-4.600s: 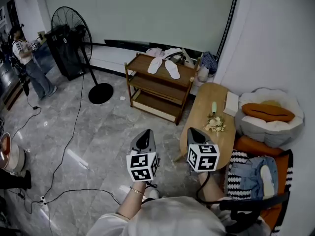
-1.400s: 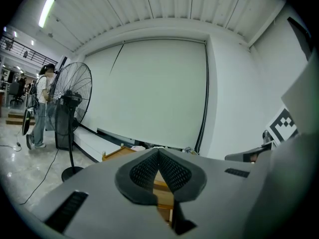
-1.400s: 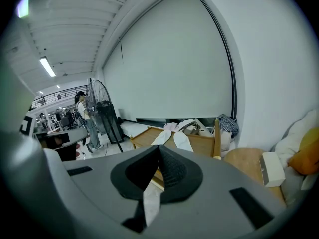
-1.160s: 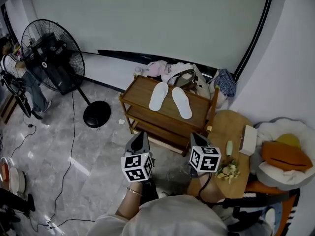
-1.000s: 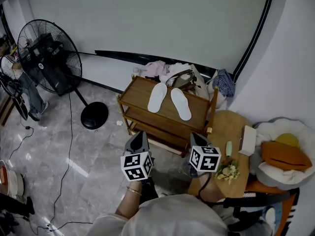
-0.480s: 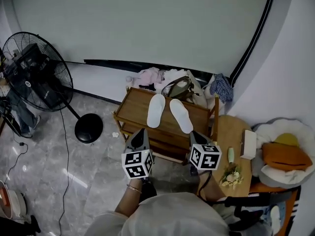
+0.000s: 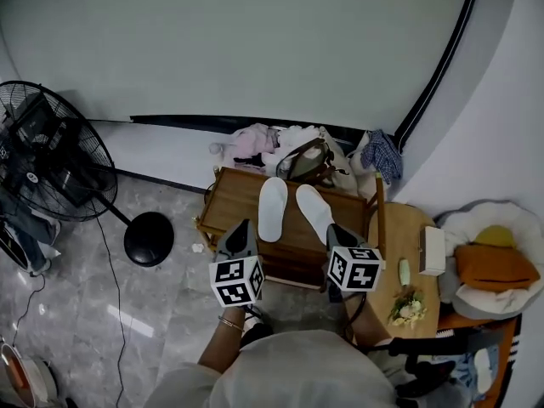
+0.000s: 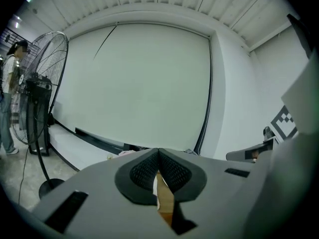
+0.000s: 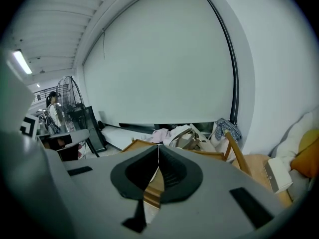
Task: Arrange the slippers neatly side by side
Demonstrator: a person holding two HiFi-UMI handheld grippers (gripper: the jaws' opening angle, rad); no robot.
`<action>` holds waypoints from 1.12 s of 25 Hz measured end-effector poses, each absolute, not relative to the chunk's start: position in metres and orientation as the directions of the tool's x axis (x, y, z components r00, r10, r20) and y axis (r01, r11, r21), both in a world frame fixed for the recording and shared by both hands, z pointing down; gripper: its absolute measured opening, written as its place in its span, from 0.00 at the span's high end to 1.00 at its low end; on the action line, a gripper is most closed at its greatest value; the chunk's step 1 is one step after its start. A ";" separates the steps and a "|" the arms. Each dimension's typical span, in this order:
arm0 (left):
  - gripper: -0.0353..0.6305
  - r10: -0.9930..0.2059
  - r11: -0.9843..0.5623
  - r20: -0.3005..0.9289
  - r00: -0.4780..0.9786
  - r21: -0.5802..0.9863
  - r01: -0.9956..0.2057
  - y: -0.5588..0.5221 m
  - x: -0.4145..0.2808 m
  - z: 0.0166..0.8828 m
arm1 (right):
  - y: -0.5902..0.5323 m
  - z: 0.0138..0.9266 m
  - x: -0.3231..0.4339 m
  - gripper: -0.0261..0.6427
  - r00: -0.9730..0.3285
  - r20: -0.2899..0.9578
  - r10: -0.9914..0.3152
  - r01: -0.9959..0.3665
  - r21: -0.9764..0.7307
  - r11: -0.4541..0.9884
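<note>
**Mei:** Where do the slippers (image 7: 273, 202) lie?

**Tom:** On top of the wooden rack (image 7: 231, 195). The left slipper (image 7: 272, 211) points almost straight away from the person. The right slipper (image 7: 314, 212) is skewed, so the pair sits close at the far ends and splays apart at the near ends, with bare wood between them.

**Mei:** And the grippers?

**Tom:** The left gripper (image 7: 242, 226) has its jaws closed tip to tip and holds nothing. The right gripper (image 7: 333, 230) is the same: pads pressed together and empty. Each gripper view shows only the rack through the slit below the tips.

**Mei:** How near are they to the slippers?

**Tom:** In the head view, the left tips are at the rack's near edge, just beside the left slipper's near end. The right tips come up against the right slipper's near end, but contact cannot be judged from here.

**Mei:** How would such a slipper handle?

**Tom:** It looks thin, soft and very light, probably floppy if lifted by one end. It should slide easily on the smooth wood, so a careless nudge could spin it. The person would likely do best to open the jaws and pinch the sole edge near the heel, or push the side gently to swing the skewed one parallel.
</note>
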State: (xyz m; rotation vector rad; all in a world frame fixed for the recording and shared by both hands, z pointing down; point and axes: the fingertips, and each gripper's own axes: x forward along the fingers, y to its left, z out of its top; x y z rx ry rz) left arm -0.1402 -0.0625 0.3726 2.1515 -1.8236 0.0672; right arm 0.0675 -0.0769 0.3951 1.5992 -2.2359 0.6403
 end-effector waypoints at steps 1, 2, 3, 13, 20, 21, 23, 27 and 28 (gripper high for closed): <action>0.92 -0.952 -0.144 0.238 0.193 0.210 -0.967 -0.070 -0.144 0.372 | -0.082 0.394 0.065 0.91 -0.315 0.498 -0.808 -0.949 -0.171 0.265; 0.92 -0.950 -0.153 0.237 0.202 0.209 -0.966 -0.077 -0.147 0.372 | -0.088 0.394 0.062 0.91 -0.307 0.497 -0.811 -0.952 -0.170 0.256; 0.92 -0.949 -0.162 0.236 0.210 0.207 -0.965 -0.084 -0.151 0.372 | -0.093 0.393 0.058 0.91 -0.300 0.496 -0.815 -0.954 -0.170 0.248; 0.92 -0.926 -0.239 0.243 0.288 0.213 -0.947 -0.135 -0.176 0.379 | -0.127 0.401 0.034 0.91 -0.238 0.510 -0.826 -0.970 -0.169 0.175; 0.92 -0.912 -0.255 0.255 0.322 0.263 -0.931 -0.153 -0.177 0.394 | -0.130 0.409 0.033 0.91 -0.200 0.537 -0.820 -0.979 -0.149 0.141; 0.92 -0.910 -0.257 0.259 0.325 0.265 -0.929 -0.153 -0.175 0.396 | -0.129 0.411 0.035 0.91 -0.196 0.543 -0.817 -0.980 -0.148 0.137; 0.92 -0.905 -0.259 0.267 0.330 0.269 -0.928 -0.152 -0.170 0.402 | -0.129 0.416 0.039 0.91 -0.193 0.553 -0.811 -0.980 -0.145 0.135; 0.92 -0.903 -0.240 0.285 0.322 0.288 -0.927 -0.157 -0.164 0.409 | -0.139 0.418 0.043 0.91 -0.210 0.563 -0.800 -0.977 -0.143 0.156; 0.92 -0.900 -0.240 0.291 0.323 0.288 -0.927 -0.157 -0.162 0.409 | -0.142 0.418 0.045 0.91 -0.212 0.562 -0.799 -0.977 -0.146 0.156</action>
